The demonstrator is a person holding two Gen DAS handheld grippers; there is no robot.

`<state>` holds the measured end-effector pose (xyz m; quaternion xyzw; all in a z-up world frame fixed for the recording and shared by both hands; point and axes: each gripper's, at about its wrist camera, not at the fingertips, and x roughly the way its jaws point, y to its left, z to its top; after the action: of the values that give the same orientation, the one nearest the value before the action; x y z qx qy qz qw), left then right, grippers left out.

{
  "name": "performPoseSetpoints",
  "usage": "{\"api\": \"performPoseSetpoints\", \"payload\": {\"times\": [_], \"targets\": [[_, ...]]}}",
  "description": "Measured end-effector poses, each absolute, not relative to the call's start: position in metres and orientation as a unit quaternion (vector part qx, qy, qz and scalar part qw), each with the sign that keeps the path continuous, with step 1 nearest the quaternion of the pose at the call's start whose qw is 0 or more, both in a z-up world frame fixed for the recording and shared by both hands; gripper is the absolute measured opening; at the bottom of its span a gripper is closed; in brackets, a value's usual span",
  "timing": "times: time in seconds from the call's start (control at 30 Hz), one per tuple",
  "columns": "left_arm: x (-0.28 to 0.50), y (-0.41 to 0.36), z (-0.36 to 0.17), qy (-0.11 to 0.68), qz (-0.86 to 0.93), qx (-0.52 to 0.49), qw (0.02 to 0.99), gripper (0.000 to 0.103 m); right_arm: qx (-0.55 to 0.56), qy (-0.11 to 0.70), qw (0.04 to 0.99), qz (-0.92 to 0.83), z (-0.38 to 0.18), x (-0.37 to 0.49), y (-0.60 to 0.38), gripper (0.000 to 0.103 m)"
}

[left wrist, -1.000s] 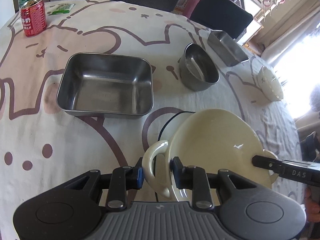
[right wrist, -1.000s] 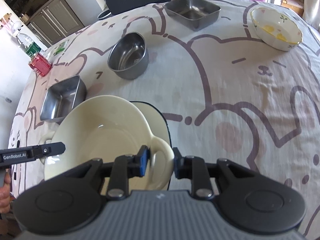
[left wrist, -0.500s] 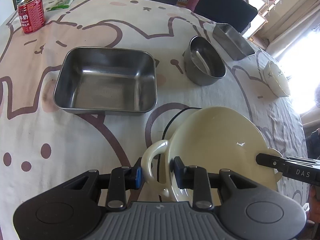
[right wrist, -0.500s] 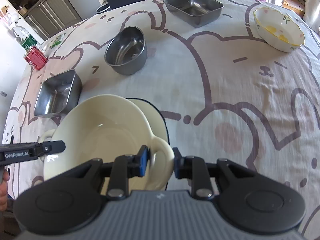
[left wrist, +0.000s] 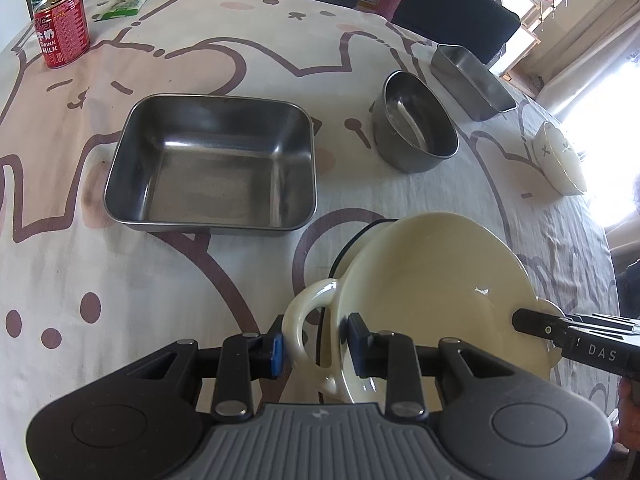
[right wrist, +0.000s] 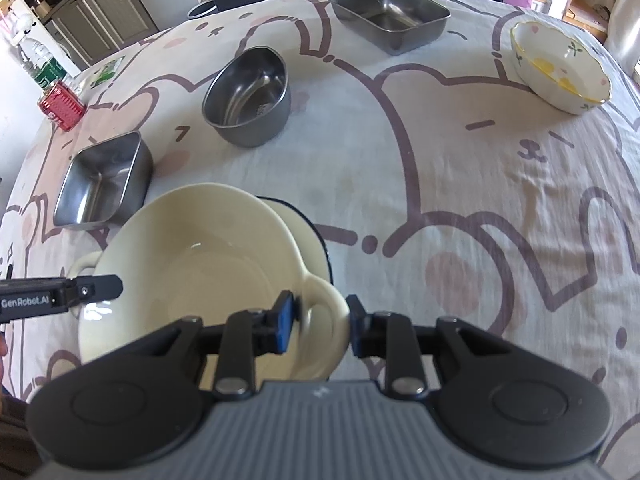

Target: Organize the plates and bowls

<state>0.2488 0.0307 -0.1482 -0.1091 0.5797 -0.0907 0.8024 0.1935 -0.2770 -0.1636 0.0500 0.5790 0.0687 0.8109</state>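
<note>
Holding the cream bowl (left wrist: 432, 292) from both sides, I have the left gripper (left wrist: 316, 344) closed narrow on its left loop handle (left wrist: 304, 308) and the right gripper (right wrist: 320, 320) closed narrow on the opposite handle (right wrist: 324, 300), each with one pad inside the loop and one outside. The bowl is between the two grippers, directly over a dark-rimmed plate (right wrist: 308, 232), and I cannot tell if its base touches the plate or hangs just above it. My main worry is that the handles are glazed and rounded, so the pads may slide along them; if one side slips, the bowl will tip toward that side and strike the plate, and both could chip. A second risk is uneven hands: if one gripper goes lower or pulls outward more than the other, the bowl will twist in the pads or push the plate across the tablecloth (right wrist: 480, 200). Beyond the bowl, the square steel tray (left wrist: 212, 164) is near on its left side and the round steel bowl (left wrist: 416, 128) is farther behind it, so a wide swing could knock the tray. The flowered bowl (right wrist: 560, 72) and the red can (left wrist: 62, 26) are well apart from the bowl and, I think, in no danger.
</note>
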Motion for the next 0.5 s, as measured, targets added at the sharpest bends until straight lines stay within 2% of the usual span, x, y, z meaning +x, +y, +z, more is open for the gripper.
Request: {"api": "performPoseSetpoints", "payload": {"times": [0.3, 0.5], "targets": [[0.25, 0.027, -0.148, 0.579, -0.093, -0.094, 0.804, 0.033, 0.048, 0.582, 0.809, 0.069, -0.165, 0.194, -0.276, 0.033], [0.25, 0.024, -0.149, 0.58, -0.094, -0.075, 0.806, 0.034, 0.006, 0.584, 0.809, 0.073, -0.167, 0.191, -0.266, 0.033]]}}
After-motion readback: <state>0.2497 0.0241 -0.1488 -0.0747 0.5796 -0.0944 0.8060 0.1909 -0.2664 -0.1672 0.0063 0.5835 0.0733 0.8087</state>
